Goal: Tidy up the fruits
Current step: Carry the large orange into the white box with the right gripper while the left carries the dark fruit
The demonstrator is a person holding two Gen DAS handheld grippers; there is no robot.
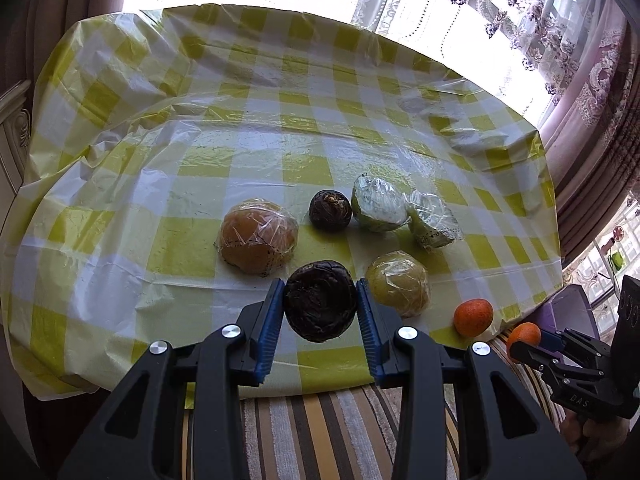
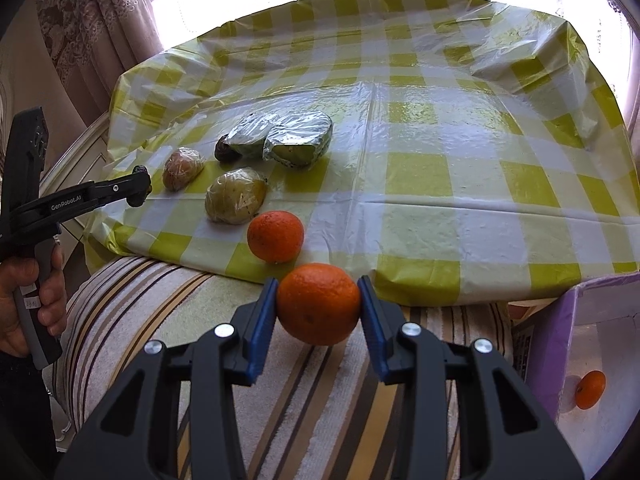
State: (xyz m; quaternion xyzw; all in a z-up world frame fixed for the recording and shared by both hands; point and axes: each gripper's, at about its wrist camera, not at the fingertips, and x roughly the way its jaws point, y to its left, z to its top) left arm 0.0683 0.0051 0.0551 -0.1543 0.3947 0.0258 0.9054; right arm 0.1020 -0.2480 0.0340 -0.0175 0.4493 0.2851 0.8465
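My left gripper (image 1: 320, 300) is shut on a dark wrinkled fruit (image 1: 320, 300), held above the near edge of the checked tablecloth (image 1: 200, 140). My right gripper (image 2: 319, 304) is shut on an orange (image 2: 319, 304) over the striped cushion (image 2: 312, 392). A second orange (image 2: 275, 236) lies at the table's near edge. Film-wrapped fruits rest on the cloth: a brown one (image 1: 258, 236), a yellow-green one (image 1: 398, 282), two green ones (image 1: 378, 204), (image 1: 434, 220). A smaller dark fruit (image 1: 330, 211) sits among them. In the right wrist view the left gripper (image 2: 138, 188) shows at far left.
A purple-walled box (image 2: 560, 344) stands at the lower right with one orange (image 2: 590, 390) inside. A hand (image 2: 24, 300) holds the left tool's handle. Curtains (image 1: 592, 92) and a bright window lie behind the table. The far half of the cloth is bare.
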